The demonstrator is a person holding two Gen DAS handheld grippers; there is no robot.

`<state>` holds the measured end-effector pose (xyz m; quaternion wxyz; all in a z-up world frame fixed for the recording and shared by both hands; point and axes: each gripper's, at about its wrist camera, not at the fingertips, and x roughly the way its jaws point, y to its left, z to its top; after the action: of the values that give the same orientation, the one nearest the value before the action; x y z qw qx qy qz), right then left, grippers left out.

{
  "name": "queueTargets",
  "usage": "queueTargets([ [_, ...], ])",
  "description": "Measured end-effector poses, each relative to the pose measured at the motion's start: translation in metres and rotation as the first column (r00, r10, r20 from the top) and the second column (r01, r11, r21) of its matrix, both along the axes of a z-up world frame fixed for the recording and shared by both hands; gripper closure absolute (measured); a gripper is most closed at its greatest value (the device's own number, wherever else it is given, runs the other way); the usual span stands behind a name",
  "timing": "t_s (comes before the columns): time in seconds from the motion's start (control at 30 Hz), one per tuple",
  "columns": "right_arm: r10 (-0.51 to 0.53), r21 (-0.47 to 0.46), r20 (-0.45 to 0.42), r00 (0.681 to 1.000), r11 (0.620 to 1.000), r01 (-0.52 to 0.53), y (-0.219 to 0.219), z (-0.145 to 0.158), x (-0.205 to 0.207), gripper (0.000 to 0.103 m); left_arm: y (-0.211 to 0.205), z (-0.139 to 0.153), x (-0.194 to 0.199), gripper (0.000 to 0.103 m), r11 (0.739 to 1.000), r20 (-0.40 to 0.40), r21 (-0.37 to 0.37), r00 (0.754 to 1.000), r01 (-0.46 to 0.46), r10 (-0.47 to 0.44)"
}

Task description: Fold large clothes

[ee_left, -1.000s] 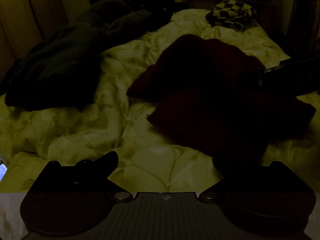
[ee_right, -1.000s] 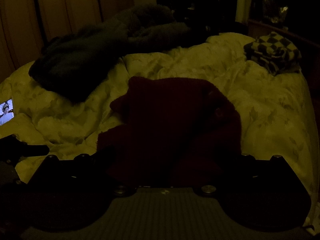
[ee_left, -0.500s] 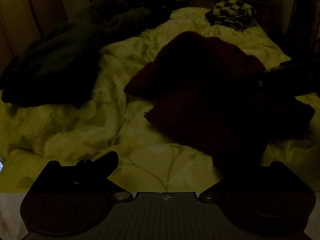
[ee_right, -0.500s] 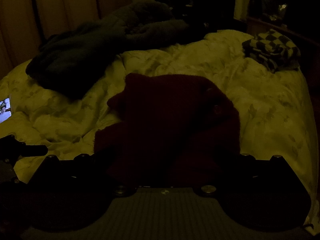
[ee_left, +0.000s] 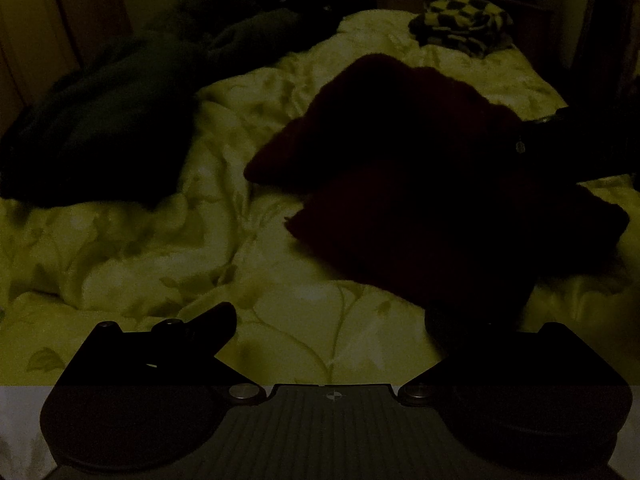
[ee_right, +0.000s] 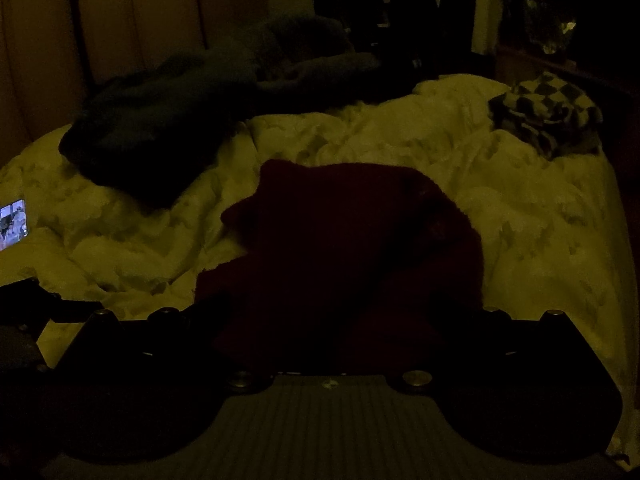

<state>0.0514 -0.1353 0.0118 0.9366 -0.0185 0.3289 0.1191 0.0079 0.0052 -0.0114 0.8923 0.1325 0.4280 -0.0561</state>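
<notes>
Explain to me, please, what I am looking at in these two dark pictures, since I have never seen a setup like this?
No robot here: a person holds a two-finger gripper in each hand, each with a camera looking forward along its fingers. One picture is from the left gripper, open above the bedspread. The other is from the right gripper, low over a dark red garment; it is too dark to tell whether it grips it. Also on the bed: a dark blanket heap, a folded checkered cloth and a lit phone screen.

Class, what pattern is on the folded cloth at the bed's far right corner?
The folded cloth has a dark-and-light checkerboard pattern, clearest in the right wrist view.
</notes>
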Motion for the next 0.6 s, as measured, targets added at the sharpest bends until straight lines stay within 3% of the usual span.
queueTargets([
  [0.13,0.000,0.011,0.018,1.000,1.000,0.000,0.000,0.000,-0.001,0.000,0.003,-0.002,0.001,0.000,1.000,-0.001,-0.009,1.000,0.001,-0.001],
  [0.3,-0.014,0.031,0.143,0.990,0.999,0.010,-0.001,0.006,-0.009,0.000,0.023,0.000,0.006,0.000,0.998,0.023,-0.043,0.999,-0.036,0.037],
  [0.37,0.000,0.019,0.189,0.982,1.000,-0.003,0.003,0.009,-0.011,0.000,0.043,-0.001,0.013,0.000,0.993,0.044,-0.055,0.994,-0.102,0.104],
  [0.47,0.060,-0.009,0.188,0.980,0.998,-0.059,0.018,0.008,-0.007,0.000,0.077,-0.003,0.020,0.000,0.978,0.089,-0.080,0.976,-0.194,0.201],
  [0.53,0.112,-0.066,0.180,0.977,0.993,-0.101,0.033,0.006,0.000,0.000,0.092,-0.007,0.023,0.000,0.968,0.121,-0.099,0.963,-0.231,0.242],
  [0.6,0.172,-0.199,0.180,0.968,0.971,-0.136,0.057,0.003,0.011,0.000,0.105,-0.016,0.027,0.000,0.962,0.128,-0.104,0.956,-0.252,0.264],
])
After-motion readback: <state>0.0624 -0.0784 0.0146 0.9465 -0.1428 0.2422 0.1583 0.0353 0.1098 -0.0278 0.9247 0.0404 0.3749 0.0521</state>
